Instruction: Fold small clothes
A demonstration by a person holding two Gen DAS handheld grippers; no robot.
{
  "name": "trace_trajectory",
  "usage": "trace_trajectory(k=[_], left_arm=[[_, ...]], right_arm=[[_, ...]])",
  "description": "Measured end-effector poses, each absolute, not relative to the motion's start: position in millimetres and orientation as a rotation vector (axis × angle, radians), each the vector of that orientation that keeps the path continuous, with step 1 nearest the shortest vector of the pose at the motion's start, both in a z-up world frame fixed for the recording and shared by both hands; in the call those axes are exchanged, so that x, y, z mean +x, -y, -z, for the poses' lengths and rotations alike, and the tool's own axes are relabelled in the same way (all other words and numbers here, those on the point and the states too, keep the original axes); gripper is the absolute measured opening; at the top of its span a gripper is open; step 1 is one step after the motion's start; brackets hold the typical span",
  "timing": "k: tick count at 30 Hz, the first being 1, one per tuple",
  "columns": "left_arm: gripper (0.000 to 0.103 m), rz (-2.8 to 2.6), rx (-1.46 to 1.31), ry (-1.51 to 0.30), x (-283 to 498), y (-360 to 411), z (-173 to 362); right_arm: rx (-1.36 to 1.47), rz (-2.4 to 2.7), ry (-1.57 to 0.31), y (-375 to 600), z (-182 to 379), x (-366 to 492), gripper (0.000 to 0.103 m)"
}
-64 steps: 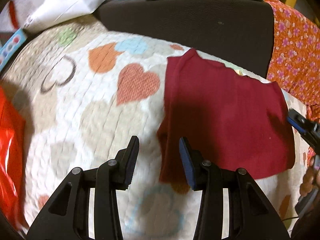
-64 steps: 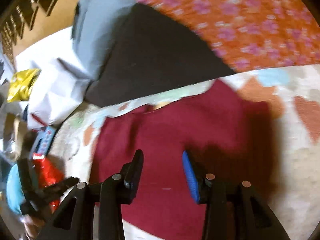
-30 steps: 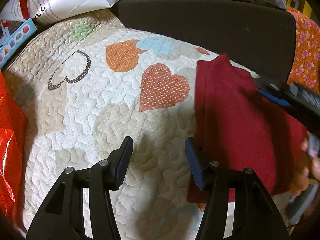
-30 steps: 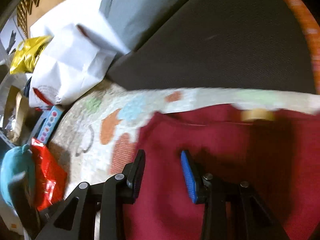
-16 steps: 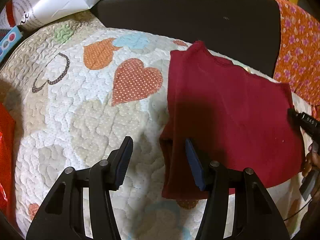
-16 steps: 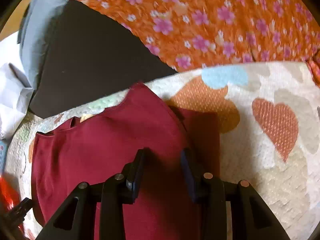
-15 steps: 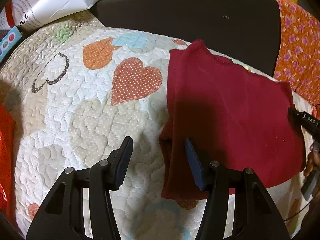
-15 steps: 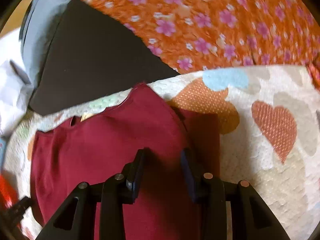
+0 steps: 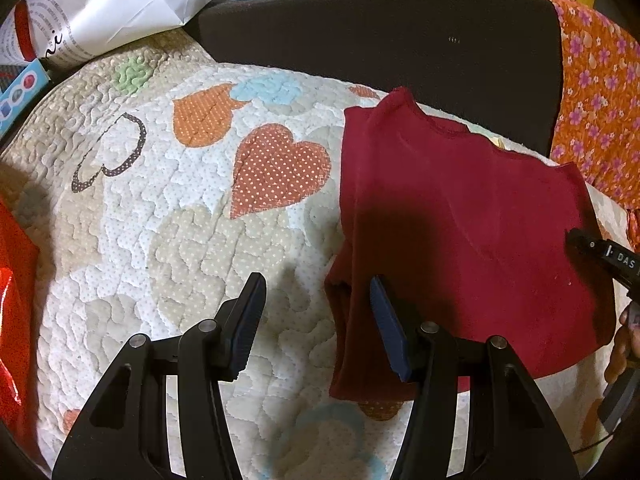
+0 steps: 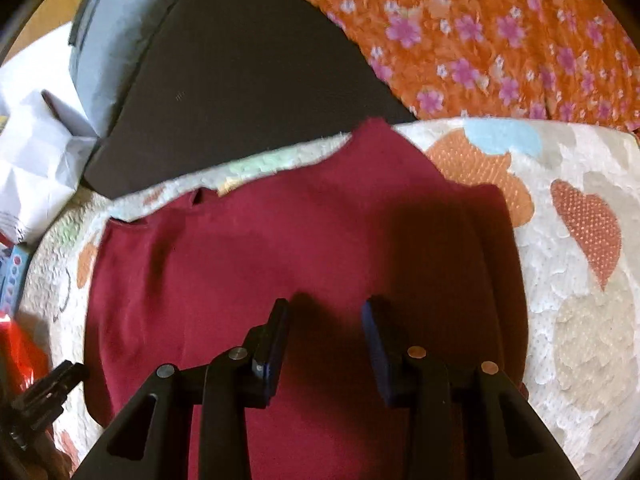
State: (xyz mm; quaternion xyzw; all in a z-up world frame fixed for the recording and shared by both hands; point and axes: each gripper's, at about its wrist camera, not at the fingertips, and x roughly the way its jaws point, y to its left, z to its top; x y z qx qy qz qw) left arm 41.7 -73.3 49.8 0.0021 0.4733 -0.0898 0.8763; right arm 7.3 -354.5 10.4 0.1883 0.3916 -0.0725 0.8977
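A small dark red garment (image 9: 460, 216) lies flat on a heart-patterned quilt (image 9: 180, 220), with one side folded in along its left edge. My left gripper (image 9: 316, 304) is open and empty, just above the quilt at the garment's near left edge. My right gripper (image 10: 324, 320) is open and empty, hovering over the middle of the same garment (image 10: 260, 248). The tip of the right gripper shows at the right edge of the left wrist view (image 9: 600, 258). The left gripper shows at the lower left of the right wrist view (image 10: 44, 392).
A dark cushion (image 9: 380, 40) lies behind the quilt. An orange floral cloth (image 10: 500, 32) lies at the right. White paper bags (image 9: 108, 8), a blue box (image 9: 20, 96) and a red plastic bag (image 9: 12, 300) sit at the left.
My right gripper has pulled back from the garment's far side to over its middle. My left gripper has hardly moved. Both stay open.
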Motion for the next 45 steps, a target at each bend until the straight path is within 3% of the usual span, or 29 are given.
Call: trace_trajectory(k=[16,23,27,31,36,45], left_arm=[[0.054,0.189,-0.058,-1.033,45.1,62.2,-45.1],[0.060,0.175,-0.065,-1.049,49.3,58.2,-41.9],[0.060,0.175,-0.057,-1.055,52.2,59.0,-40.2],[0.060,0.174,-0.074,-1.064,53.6,56.9,-39.2],[0.060,0.168,-0.061,-1.059,51.9,61.7,-38.0],[0.060,0.165,-0.054,-1.057,49.8,61.4,-41.0]], right_arm=[[0.229,-0.155,-0.775,217.0,-51.7,67.0,0.039],[0.189,-0.187,-0.788,174.5,-44.3,133.1,0.034],[0.203,-0.185,-0.906,158.1,-14.0,169.3,0.034],[0.325,-0.223,-0.888,175.9,-24.5,156.3,0.035],[0.321,-0.229,-0.873,187.4,-34.8,128.4,0.047],[0.278,-0.247,-0.886,169.1,-41.6,126.4,0.048]])
